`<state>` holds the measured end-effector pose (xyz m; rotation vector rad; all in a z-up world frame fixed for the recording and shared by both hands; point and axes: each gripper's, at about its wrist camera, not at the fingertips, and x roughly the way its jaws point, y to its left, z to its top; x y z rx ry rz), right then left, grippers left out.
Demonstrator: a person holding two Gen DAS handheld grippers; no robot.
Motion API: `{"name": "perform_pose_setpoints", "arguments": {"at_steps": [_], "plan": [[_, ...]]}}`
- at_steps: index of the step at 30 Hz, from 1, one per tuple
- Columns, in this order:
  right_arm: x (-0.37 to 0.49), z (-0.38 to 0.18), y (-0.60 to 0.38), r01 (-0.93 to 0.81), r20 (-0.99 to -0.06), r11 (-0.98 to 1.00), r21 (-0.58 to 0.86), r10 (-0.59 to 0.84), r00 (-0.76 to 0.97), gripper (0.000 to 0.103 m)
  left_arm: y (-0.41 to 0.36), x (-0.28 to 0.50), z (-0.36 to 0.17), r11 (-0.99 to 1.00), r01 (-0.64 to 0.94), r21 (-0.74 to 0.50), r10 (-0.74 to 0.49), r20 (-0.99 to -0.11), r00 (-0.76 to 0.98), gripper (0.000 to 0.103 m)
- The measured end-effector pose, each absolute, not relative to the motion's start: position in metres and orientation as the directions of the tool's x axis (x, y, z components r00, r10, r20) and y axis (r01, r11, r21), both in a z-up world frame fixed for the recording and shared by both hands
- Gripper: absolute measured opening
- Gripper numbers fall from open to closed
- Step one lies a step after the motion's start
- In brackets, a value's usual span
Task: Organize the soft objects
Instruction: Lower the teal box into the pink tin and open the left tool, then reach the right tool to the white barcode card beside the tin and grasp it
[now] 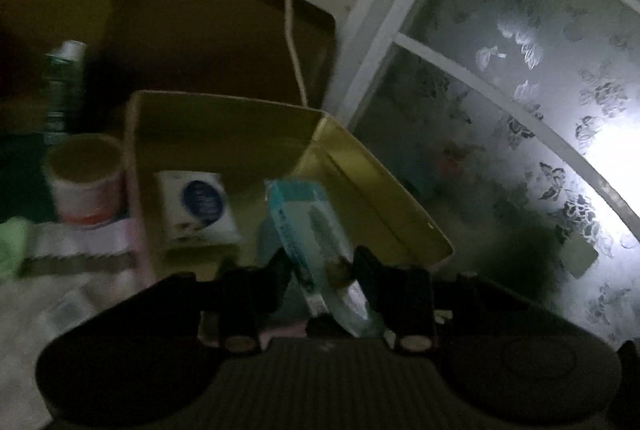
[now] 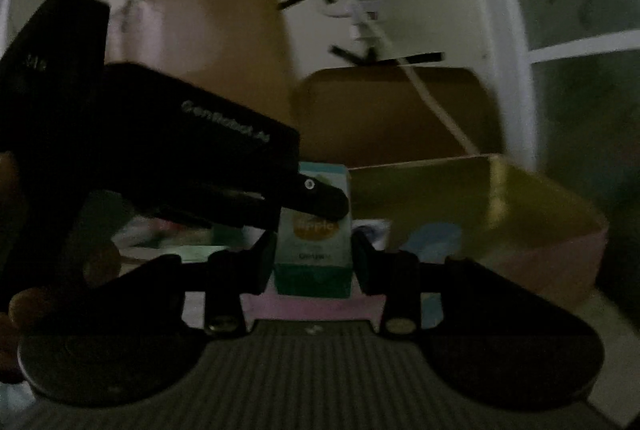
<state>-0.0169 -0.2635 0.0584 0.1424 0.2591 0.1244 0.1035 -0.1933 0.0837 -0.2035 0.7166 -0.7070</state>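
Observation:
My left gripper (image 1: 322, 266) is shut on a light blue soft packet (image 1: 310, 230), tilted, held over the front of an open gold-lined box (image 1: 384, 198). A white packet with a blue round label (image 1: 198, 204) lies inside the box. In the right wrist view my right gripper (image 2: 314, 254) is shut on a small green and white carton with an orange label (image 2: 316, 250), in front of the same box (image 2: 520, 198). The black left gripper body (image 2: 180, 158) crosses that view, its tip touching the carton's top.
A round white tub (image 1: 86, 182), a green bottle (image 1: 64, 86) and a pale green cloth (image 1: 12, 246) sit left of the box. A brown lid (image 1: 216, 30) leans behind it, with a white cable (image 1: 292, 30). A frosted patterned window (image 1: 520, 90) is on the right.

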Motion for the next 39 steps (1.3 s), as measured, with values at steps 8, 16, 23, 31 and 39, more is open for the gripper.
{"name": "perform_pose_setpoints", "arguments": {"at_steps": [8, 16, 23, 31, 39], "plan": [[0.023, 0.038, -0.306, 0.039, -0.318, 0.999, 0.016, -0.032, 0.948, 0.044, -0.238, 0.130, 0.060, 0.789, 0.513, -0.338, -0.602, -0.589, 0.539, 0.053], [0.026, 0.029, -0.304, 0.147, -0.292, 0.987, -0.068, -0.160, 0.943, 0.053, -0.214, 0.108, 0.069, 0.776, 0.535, -0.333, -0.622, -0.544, 0.563, 0.061], [-0.013, 0.041, -0.281, 0.143, -0.226, 0.990, 0.013, -0.136, 0.965, 0.055, -0.148, 0.062, 0.086, 0.797, 0.533, -0.285, -0.601, -0.469, 0.647, 0.064], [-0.050, 0.043, -0.217, -0.132, -0.237, 0.990, 0.053, 0.141, 0.961, 0.055, -0.023, 0.027, 0.045, 0.909, 0.302, -0.288, -0.414, -0.525, 0.743, 0.071], [0.008, 0.037, -0.145, -0.360, -0.442, 0.928, -0.093, 0.286, 0.850, 0.055, 0.032, 0.024, 0.006, 0.956, 0.138, -0.259, -0.267, -0.576, 0.773, 0.071]]}}
